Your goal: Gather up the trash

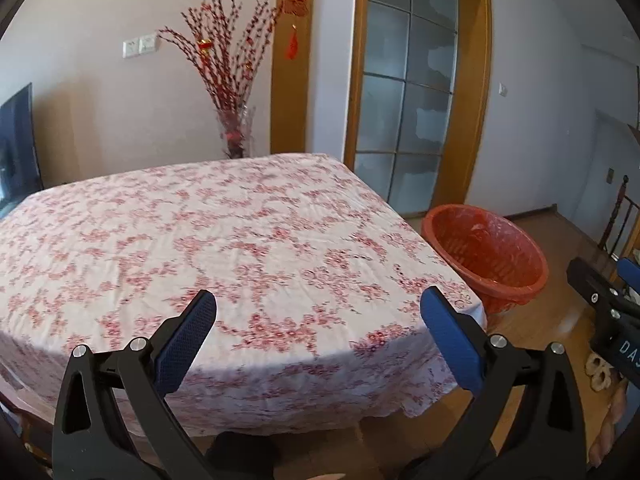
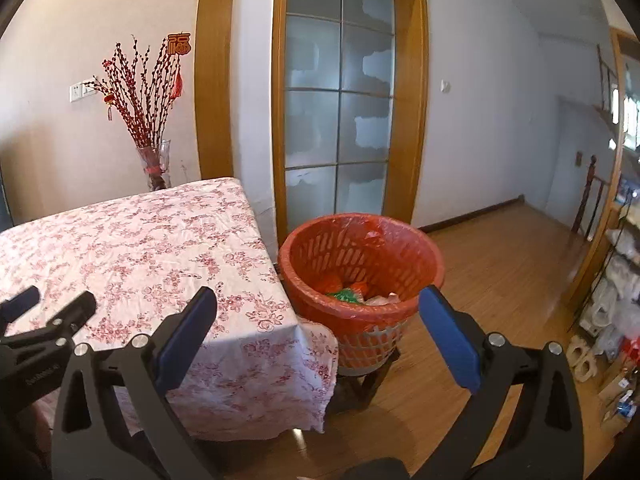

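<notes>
The red basket point(image 2: 362, 276) stands on the wooden floor point(image 2: 500, 280) just beside the right-hand corner of the table point(image 2: 132, 248), apparently raised on a dark stand, though its base is partly hidden. It carries a thin plastic liner over the rim. Inside, at the bottom, lies collected trash point(image 2: 352, 294): green, orange and pale wrappers, too small to identify singly.

The table is covered by a floral cloth point(image 1: 224, 240) that hangs over the near edge and corner. No trash is visible on the cloth in either view; the left wrist picture is somewhat blurred, so a small flat scrap could escape notice.

The left gripper point(image 1: 318, 312) is held above the near edge of the table, fingers spread wide, nothing between them. The right gripper point(image 2: 318, 312) is held near the table's right corner, facing the basket, likewise spread and empty.

Assessment: the collection appears complete or nearly so. Recommended practice for the step in hand: sweep both cameras slowly along the far edge and corners of the table before concluding, keep the fingers clear of the cloth so it is not dragged, and release any remaining item over the basket's centre, not its rim.
</notes>
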